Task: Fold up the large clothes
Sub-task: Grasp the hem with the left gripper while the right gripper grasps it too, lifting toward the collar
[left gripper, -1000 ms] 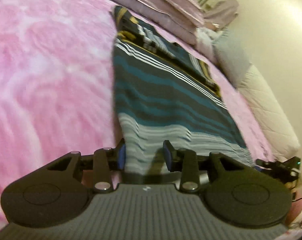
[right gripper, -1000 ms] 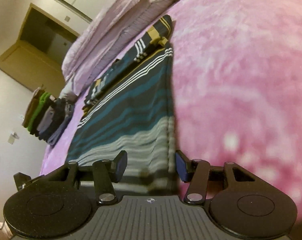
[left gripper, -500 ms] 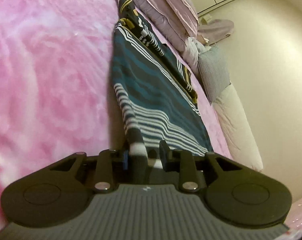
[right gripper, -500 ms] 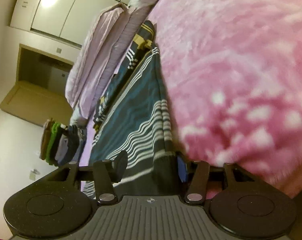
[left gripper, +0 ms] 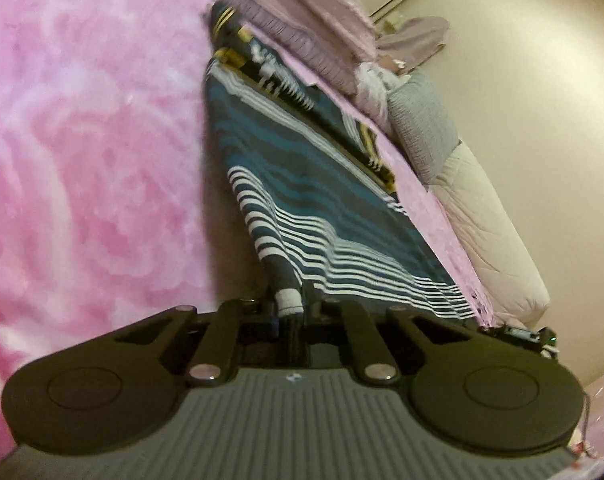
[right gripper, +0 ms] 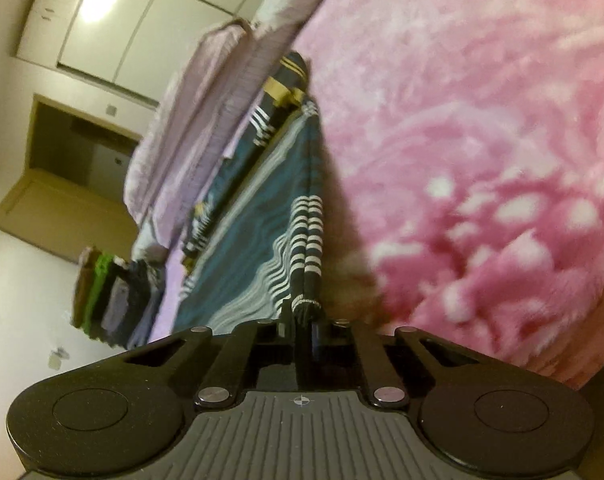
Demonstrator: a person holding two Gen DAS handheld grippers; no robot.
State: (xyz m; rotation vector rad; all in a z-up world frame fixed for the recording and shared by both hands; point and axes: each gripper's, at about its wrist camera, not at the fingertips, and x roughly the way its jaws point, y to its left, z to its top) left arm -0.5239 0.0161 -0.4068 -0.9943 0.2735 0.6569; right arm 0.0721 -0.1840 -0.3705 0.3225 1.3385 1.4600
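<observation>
A large striped garment [left gripper: 302, 184], dark with teal and white bands and some yellow at its far end, lies lengthwise on a pink fleece blanket [left gripper: 81, 152]. My left gripper [left gripper: 291, 306] is shut on the garment's near hem at one corner, and the cloth rises from the bed to the jaws. In the right wrist view the same garment [right gripper: 257, 216] runs away from me. There my right gripper [right gripper: 304, 312] is shut on the other near corner, bunched into a narrow fold between the jaws.
Lilac pillows [left gripper: 302, 12] and a grey cushion [left gripper: 422, 128] line the far edge of the bed, with a cream quilted mattress side [left gripper: 490, 232] below. A stack of folded clothes [right gripper: 113, 296] sits at the left in the right wrist view, before a wardrobe [right gripper: 141, 20].
Both grippers went from open around the hem to shut on it. The near edge of the garment has lifted off the blanket and both views tilted.
</observation>
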